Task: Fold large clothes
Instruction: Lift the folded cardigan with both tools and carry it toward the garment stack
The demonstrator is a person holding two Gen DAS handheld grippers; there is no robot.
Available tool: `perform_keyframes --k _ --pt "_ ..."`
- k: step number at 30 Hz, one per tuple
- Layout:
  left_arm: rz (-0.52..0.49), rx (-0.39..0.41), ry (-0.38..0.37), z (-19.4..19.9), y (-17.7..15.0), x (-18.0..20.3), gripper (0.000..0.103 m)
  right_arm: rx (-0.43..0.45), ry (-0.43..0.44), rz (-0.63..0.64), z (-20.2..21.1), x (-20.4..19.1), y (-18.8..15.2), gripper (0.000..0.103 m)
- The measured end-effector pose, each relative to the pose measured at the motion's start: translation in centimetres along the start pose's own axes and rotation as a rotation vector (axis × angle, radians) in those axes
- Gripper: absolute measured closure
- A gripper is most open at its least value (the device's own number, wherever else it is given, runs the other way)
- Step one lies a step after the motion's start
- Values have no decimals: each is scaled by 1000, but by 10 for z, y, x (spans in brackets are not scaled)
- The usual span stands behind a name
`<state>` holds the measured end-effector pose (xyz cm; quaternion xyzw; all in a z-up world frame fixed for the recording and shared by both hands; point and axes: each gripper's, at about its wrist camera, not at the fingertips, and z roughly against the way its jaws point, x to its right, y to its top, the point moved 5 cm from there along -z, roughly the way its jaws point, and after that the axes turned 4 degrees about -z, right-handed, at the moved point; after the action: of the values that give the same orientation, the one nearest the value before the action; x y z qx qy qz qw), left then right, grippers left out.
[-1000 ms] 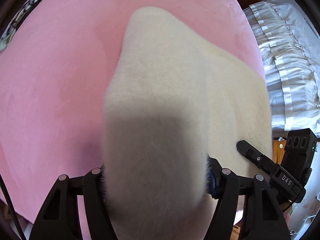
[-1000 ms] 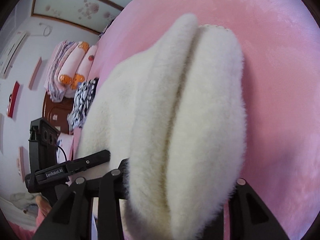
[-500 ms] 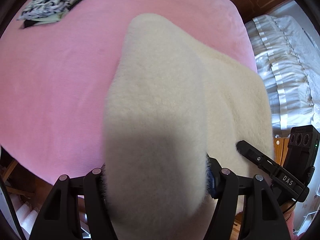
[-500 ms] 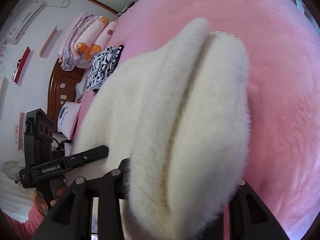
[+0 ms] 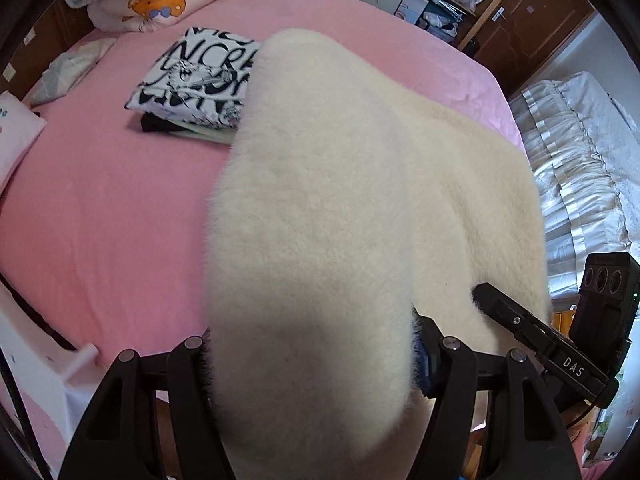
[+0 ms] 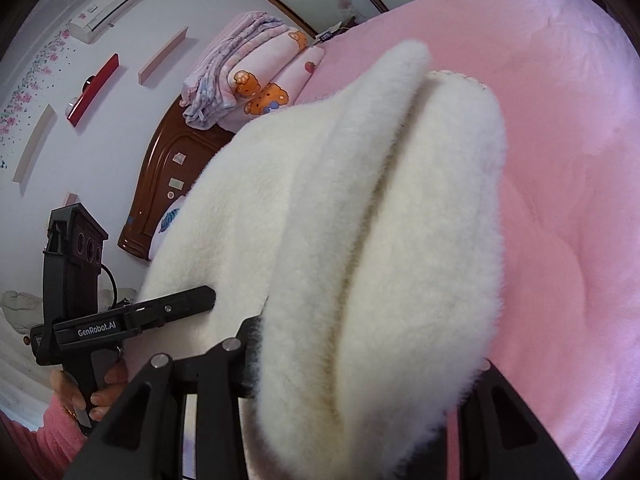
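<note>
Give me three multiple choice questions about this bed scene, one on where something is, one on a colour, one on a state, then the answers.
1. Where does the folded black-and-white printed garment lie?
A. on the pink bed sheet, beside the fleece
B. on the floor
C. on the white ruffled bedding

2. What colour is the fluffy fleece garment?
A. grey
B. cream white
C. blue

3. What are the two grippers doing?
A. both open, holding nothing
B. only the left one grips
C. both shut on the fleece

Answers:
1. A, it rests on the pink sheet at the fleece's far left edge.
2. B, its pile is cream white in both views.
3. C, the left gripper and the right gripper each have fleece bunched between their fingers.
</note>
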<state>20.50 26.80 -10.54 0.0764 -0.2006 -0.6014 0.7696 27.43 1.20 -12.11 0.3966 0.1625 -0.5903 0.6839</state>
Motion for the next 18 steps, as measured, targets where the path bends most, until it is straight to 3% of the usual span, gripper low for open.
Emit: perform_keyframes --k 9,18 --pt "-19 118 20 13 117 -130 37 83 29 81 -118 -102 87 65" --pt "-78 215 -5 -2 231 -210 37 167 9 154 -192 -146 171 65"
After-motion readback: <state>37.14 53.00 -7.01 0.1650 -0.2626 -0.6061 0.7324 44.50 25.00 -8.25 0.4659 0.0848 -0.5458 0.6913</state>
